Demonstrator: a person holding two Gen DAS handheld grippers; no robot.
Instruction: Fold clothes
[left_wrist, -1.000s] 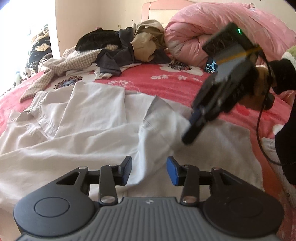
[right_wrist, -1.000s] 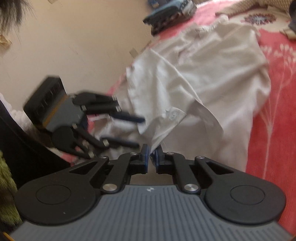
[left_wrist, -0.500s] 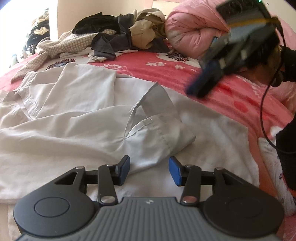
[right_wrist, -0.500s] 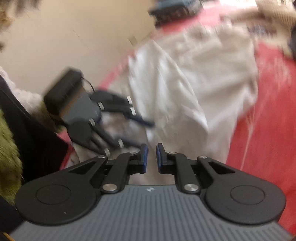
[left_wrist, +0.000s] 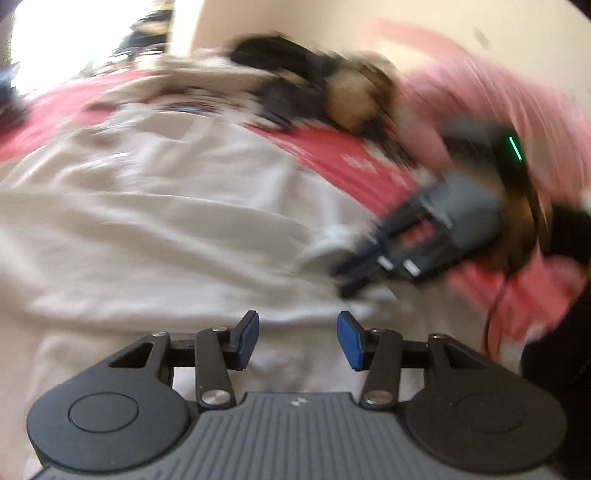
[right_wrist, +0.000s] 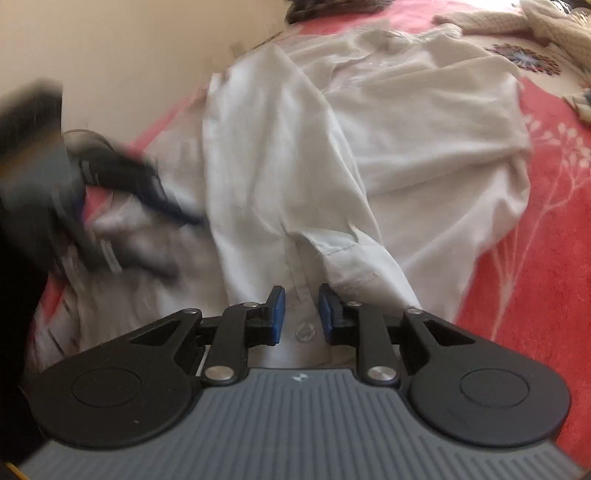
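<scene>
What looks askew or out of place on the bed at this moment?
The white shirt lies rumpled, its cuffed sleeve folded across the body. Beyond it, a jumbled clothes pile sits unfolded on the red bedspread. The left wrist view is motion-blurred. No visible damage.

The white shirt (right_wrist: 388, 155) lay spread and creased on the red bed cover (right_wrist: 546, 236). One sleeve was folded across its body, with the buttoned cuff (right_wrist: 332, 280) nearest.

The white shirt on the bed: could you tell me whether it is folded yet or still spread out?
Partly folded. The white shirt lies spread over the red bedspread, with one sleeve laid across its body; no neat stack yet.
</scene>
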